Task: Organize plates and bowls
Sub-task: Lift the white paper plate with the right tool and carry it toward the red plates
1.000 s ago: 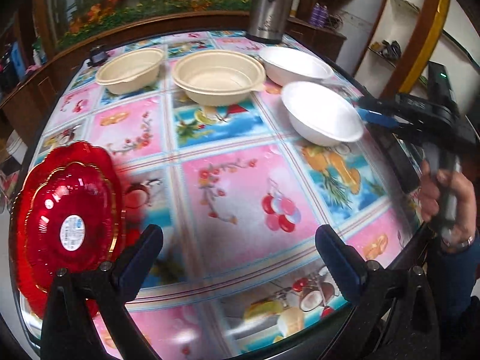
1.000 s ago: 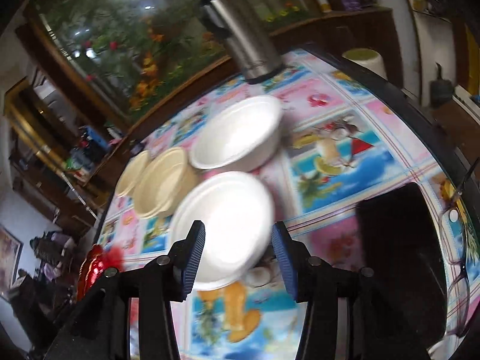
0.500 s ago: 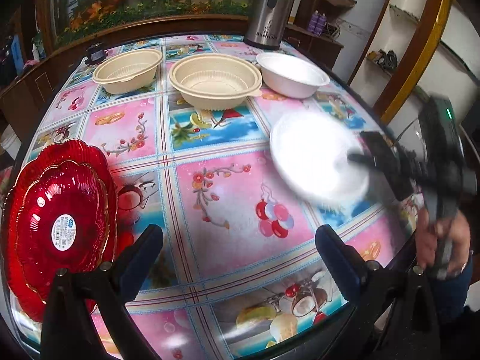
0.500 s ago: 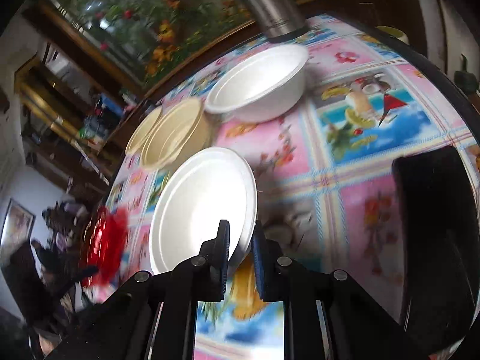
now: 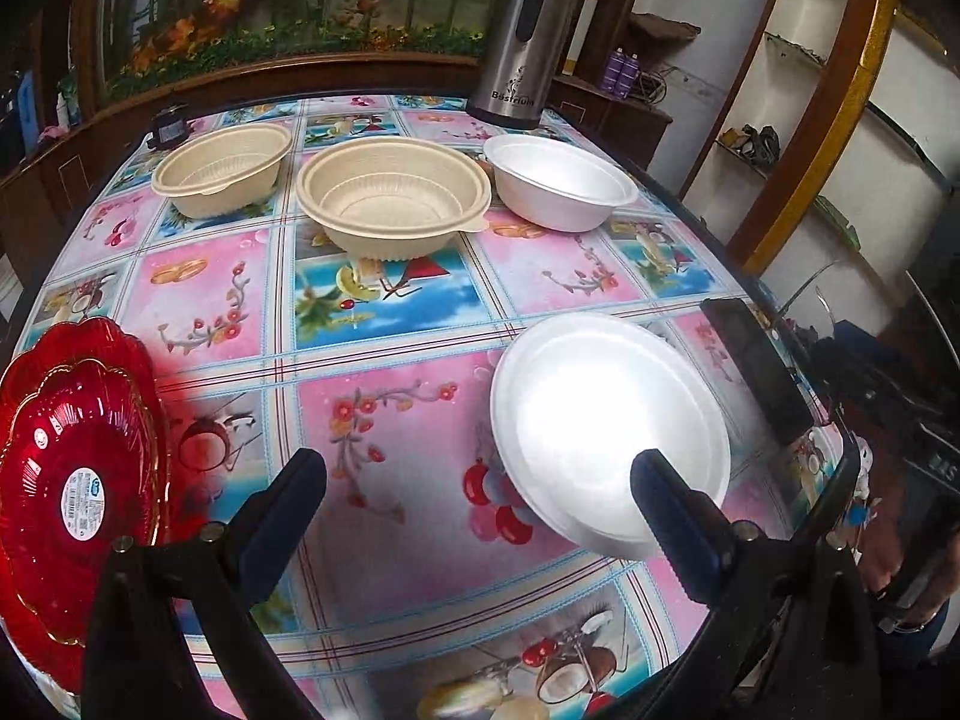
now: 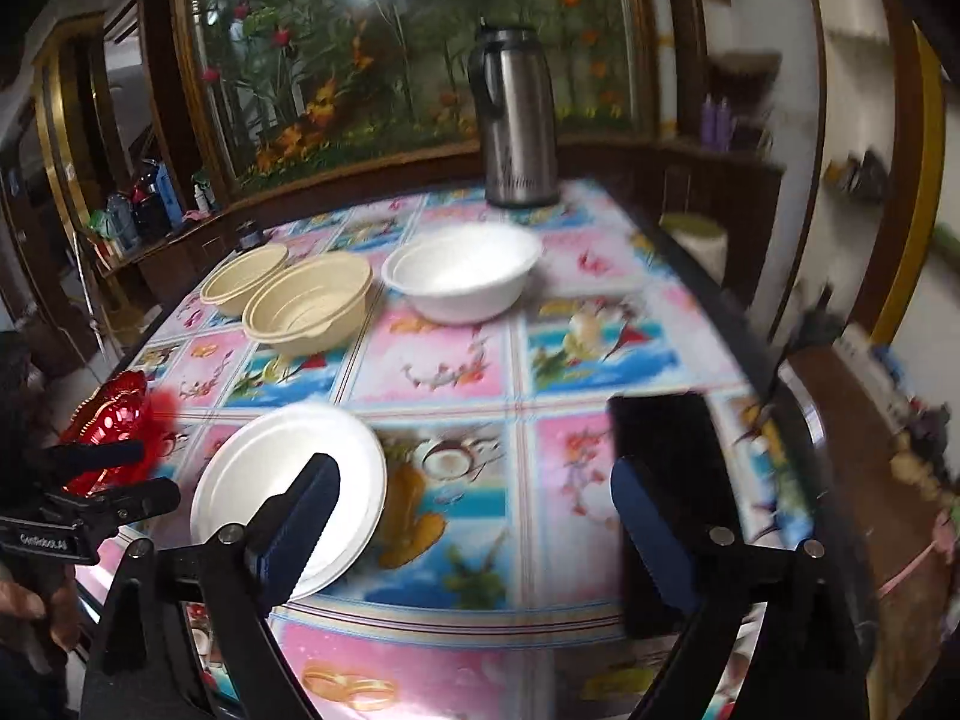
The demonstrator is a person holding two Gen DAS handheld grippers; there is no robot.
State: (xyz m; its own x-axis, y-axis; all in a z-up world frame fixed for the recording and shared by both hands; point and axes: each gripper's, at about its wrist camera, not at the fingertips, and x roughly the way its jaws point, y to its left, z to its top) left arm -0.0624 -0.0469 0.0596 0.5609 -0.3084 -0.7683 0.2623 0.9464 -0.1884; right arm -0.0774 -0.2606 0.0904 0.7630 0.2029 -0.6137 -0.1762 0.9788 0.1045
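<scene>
Setting: a domestic dining or living room. Indicators: a desk (image 5: 384, 312) covered with a fruit-and-flower patterned oilcloth; a steel thermos jug (image 5: 523, 36); a large planted glass tank with artificial flowers (image 6: 336, 60) in a dark wood surround; built-in wall shelves (image 5: 798, 90) holding small household items.

On the table (image 5: 420, 396), seen from the left wrist, three bowls stand in a row at twelve o'clock — one bowl (image 5: 221, 169) leftmost, a second bowl (image 5: 393, 195) beside it, a third bowl (image 5: 558, 180) rightmost. Behind the third, at one o'clock, stands a flask (image 5: 522, 42). A plate (image 5: 606, 426) lies at four o'clock; stacked plates (image 5: 72, 480) overhang the edge at eight — well apart.
</scene>
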